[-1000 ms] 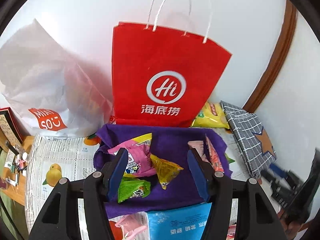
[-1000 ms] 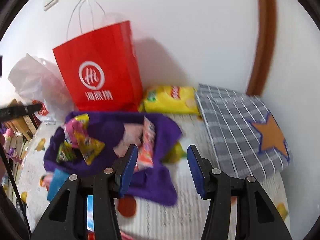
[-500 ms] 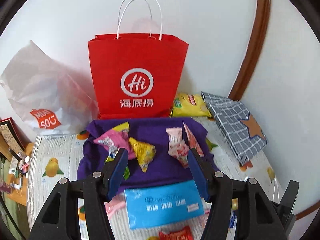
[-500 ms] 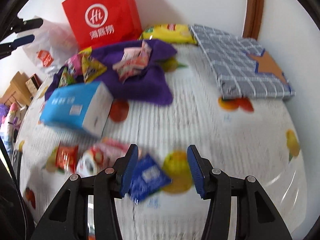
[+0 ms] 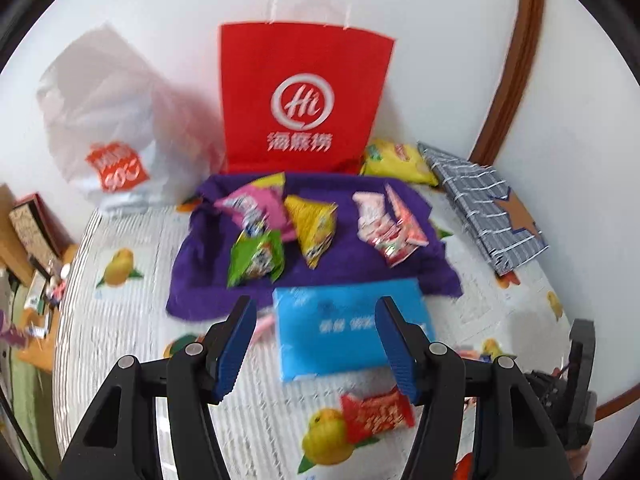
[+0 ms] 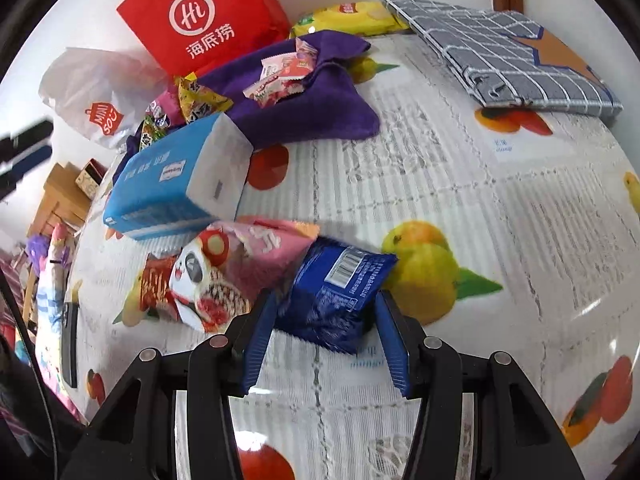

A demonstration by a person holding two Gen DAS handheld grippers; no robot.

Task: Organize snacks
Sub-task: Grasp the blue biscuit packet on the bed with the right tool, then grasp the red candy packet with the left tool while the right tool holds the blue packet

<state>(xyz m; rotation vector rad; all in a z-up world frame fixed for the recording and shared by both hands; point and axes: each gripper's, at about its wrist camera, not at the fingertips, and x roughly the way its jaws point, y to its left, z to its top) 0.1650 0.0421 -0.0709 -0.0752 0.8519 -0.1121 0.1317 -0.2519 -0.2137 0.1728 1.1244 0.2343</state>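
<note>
A purple cloth (image 5: 352, 264) lies on the table with several small snack packets on it: pink (image 5: 252, 208), yellow (image 5: 316, 224), green (image 5: 256, 256) and red-white ones (image 5: 388, 228). My left gripper (image 5: 316, 344) is open and empty, above a blue tissue pack (image 5: 344, 332). My right gripper (image 6: 326, 332) is open, its jaws either side of a dark blue snack packet (image 6: 336, 292) on the table. A pink panda packet (image 6: 240, 264) and a red packet (image 6: 156, 284) lie just left of it. The red packet also shows in the left wrist view (image 5: 376, 412).
A red paper bag (image 5: 300, 96) stands against the wall behind the cloth, a white plastic bag (image 5: 108, 128) to its left. A yellow chip bag (image 5: 396, 160) and a grey checked pouch (image 5: 492, 216) lie at the right. The fruit-print tablecloth (image 6: 460, 184) covers the table.
Both grippers have pulled back from the cloth toward the table's near side. The right gripper has dropped low and now straddles the dark blue packet.
</note>
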